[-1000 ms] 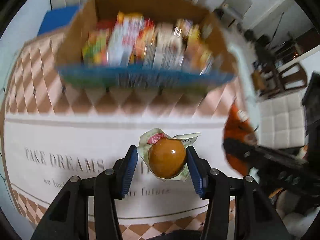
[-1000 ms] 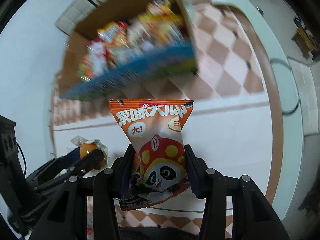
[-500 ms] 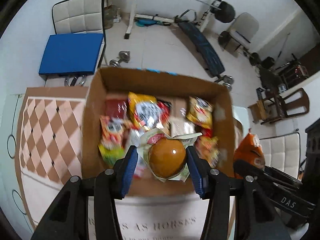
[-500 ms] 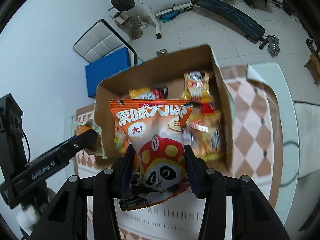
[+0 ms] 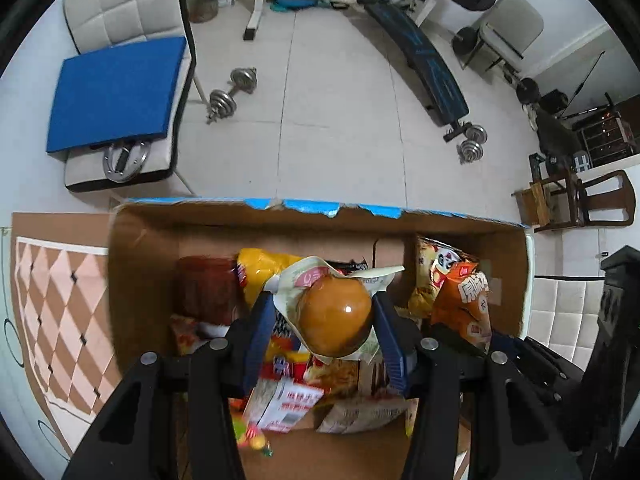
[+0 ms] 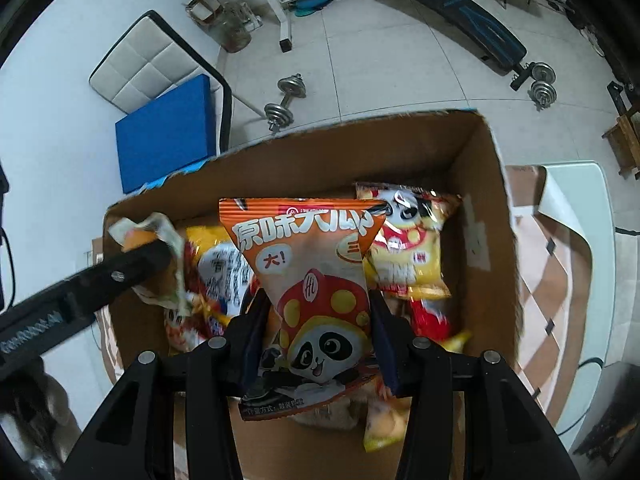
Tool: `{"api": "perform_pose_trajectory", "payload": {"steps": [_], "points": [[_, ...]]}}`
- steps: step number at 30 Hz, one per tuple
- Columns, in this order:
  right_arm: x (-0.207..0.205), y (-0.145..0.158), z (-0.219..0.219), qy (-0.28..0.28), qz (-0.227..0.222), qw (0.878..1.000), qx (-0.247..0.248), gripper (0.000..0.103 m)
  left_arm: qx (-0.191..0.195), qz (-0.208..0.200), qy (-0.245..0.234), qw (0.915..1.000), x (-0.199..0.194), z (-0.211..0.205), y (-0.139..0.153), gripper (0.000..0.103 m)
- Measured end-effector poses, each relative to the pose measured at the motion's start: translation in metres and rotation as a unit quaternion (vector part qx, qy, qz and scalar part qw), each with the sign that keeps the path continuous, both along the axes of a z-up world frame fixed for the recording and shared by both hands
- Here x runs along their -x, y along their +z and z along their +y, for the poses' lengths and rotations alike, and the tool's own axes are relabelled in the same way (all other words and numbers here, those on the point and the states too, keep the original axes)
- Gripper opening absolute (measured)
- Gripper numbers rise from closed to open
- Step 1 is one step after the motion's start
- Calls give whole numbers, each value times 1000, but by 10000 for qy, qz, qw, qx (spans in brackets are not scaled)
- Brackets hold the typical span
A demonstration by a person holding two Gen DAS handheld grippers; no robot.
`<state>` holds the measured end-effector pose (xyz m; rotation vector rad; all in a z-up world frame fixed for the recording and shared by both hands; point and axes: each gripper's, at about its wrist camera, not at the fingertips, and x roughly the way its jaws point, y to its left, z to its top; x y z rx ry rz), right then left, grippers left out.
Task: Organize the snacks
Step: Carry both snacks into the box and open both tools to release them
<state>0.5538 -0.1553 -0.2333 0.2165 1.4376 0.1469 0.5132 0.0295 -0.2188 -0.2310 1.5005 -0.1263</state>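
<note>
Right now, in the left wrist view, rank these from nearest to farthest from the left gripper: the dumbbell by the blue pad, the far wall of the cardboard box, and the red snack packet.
1. Red snack packet, in the box, left of the left gripper.
2. Far wall of the cardboard box, beyond the snacks.
3. Dumbbell, on the floor past the box, upper left.

The orange panda snack packet (image 6: 316, 288) carries large white Chinese characters beginning "原味" and a red "大!", with unreadable small print along its bottom edge.

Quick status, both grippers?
Left gripper: shut on the wrapped round bun.
Right gripper: shut on the orange panda snack bag.
</note>
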Motion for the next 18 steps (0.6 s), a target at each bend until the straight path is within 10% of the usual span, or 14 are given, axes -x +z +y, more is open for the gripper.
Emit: {"api": "perform_pose_trajectory", "payload": {"steps": [3, 7, 9, 18], "points": [[-12, -9, 5, 19, -54, 9999, 142, 52, -142, 134, -5, 9998, -9, -4, -13, 48], [-22, -23, 9, 87, 109, 9996, 225, 92, -199, 436, 43, 9988, -13, -7, -29, 65], [-22, -23, 10, 168, 67, 9990, 400, 92, -128, 396, 53, 9991, -12, -8, -29, 85], [-10, -30, 3, 218, 193, 9966, 776, 93, -152, 301, 34, 9994, 2, -9, -26, 86]]}}
